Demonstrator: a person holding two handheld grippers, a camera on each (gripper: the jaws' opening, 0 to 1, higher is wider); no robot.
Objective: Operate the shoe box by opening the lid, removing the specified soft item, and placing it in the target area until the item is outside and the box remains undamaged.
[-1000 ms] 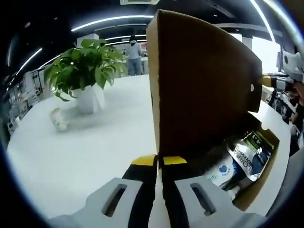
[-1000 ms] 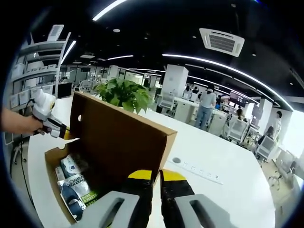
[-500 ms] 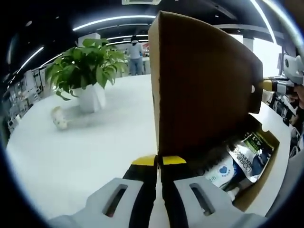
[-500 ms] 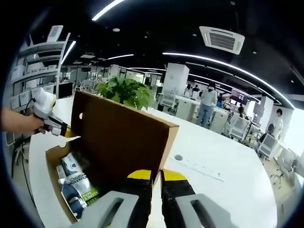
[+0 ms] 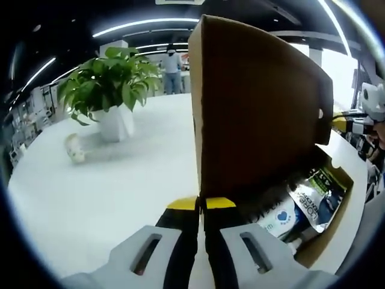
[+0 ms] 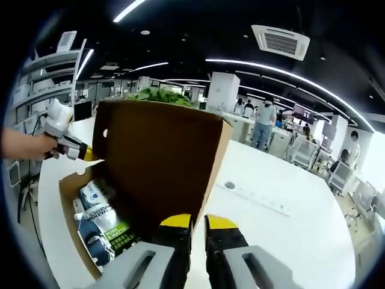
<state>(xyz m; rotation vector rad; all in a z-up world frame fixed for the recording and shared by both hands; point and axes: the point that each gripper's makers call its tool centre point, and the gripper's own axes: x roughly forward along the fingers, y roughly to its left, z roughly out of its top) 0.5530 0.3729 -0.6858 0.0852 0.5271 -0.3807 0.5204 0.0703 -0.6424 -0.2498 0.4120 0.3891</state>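
The brown cardboard shoe box (image 5: 328,241) lies open on the white table, its lid (image 5: 258,108) standing upright. Inside lie several soft packets (image 5: 313,198) printed white, blue and green. My left gripper (image 5: 201,203) is shut on the lid's near side edge. In the right gripper view the lid (image 6: 162,162) rises over the packets (image 6: 102,223), and my right gripper (image 6: 197,221) is shut on its other side edge. The left gripper (image 6: 67,143) shows there at the lid's far edge, held by a hand. The right gripper (image 5: 367,114) appears beyond the lid in the left gripper view.
A potted plant (image 5: 108,90) in a white pot and a small white object (image 5: 75,150) stand on the table (image 5: 108,198) left of the box. A flush socket strip (image 6: 255,195) lies in the tabletop to the right. People (image 6: 261,129) stand among desks far behind.
In the right gripper view the lid has grown larger and now covers most of the plant. The left gripper view is nearly unchanged; the right gripper sits slightly lower in it.
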